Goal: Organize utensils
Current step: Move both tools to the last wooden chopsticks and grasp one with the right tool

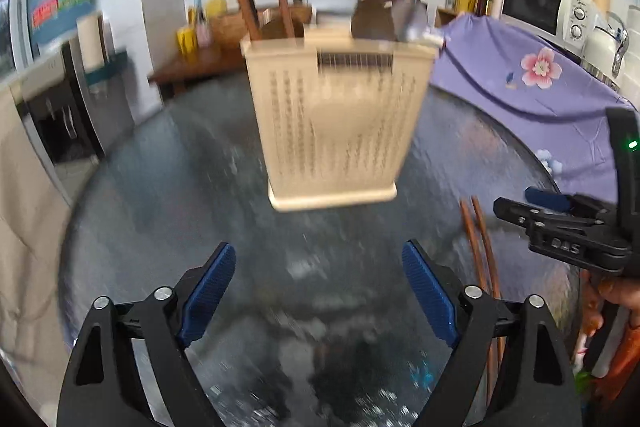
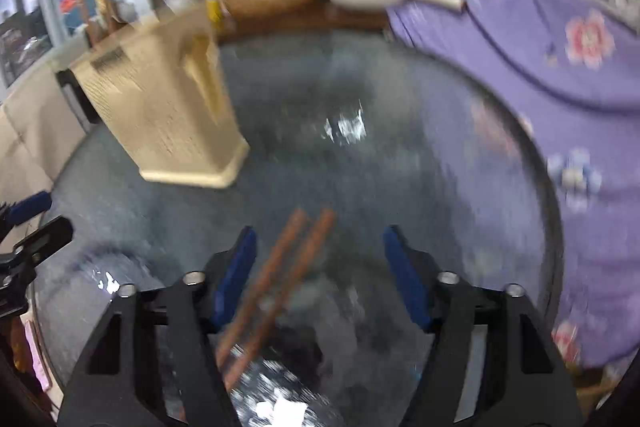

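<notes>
Centre of table: the round glass table (image 1: pixel 168 187) lies bare from the lower middle of the left wrist frame up to the holder base.
Upper middle: beige utensil holder (image 1: pixel 336 131) stands upright and blocks the straight path.
Right side: purple flowered cloth (image 1: pixel 520 83) covers the far edge.
Lower right: two brown chopsticks (image 2: pixel 280 279) lie flat between the right gripper (image 2: pixel 316 267) pads, untouched.
</notes>
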Action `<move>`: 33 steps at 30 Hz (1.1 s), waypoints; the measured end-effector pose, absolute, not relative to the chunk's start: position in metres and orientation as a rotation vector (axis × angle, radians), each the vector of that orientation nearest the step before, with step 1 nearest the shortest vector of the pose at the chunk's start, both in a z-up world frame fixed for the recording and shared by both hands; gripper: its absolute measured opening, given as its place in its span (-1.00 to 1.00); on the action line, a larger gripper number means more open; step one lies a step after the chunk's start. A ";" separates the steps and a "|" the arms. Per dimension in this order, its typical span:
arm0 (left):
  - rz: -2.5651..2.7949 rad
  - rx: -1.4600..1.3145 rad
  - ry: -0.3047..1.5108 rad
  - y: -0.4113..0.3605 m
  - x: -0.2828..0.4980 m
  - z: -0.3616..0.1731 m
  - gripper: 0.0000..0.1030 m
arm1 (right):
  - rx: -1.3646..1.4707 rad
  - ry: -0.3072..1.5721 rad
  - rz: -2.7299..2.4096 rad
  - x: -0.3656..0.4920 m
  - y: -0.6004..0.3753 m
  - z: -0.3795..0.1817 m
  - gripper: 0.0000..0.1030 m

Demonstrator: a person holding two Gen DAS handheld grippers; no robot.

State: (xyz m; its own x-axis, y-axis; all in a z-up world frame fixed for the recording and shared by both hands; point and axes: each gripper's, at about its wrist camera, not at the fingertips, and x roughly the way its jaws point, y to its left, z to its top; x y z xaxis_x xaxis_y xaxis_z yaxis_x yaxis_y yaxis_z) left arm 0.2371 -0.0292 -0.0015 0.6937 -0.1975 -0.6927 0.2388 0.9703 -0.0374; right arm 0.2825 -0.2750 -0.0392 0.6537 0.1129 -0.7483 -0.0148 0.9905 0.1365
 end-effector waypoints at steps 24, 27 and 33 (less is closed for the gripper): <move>-0.282 0.096 0.833 -0.057 0.230 -0.029 0.54 | 0.009 0.913 0.101 0.292 -0.262 -0.062 -0.70; -0.298 0.112 0.842 -0.065 0.231 -0.031 0.52 | 0.002 0.914 0.108 0.294 -0.266 -0.061 -0.70; -0.367 0.085 0.899 -0.083 0.240 -0.036 0.15 | -0.045 0.910 0.097 0.299 -0.277 -0.060 -0.72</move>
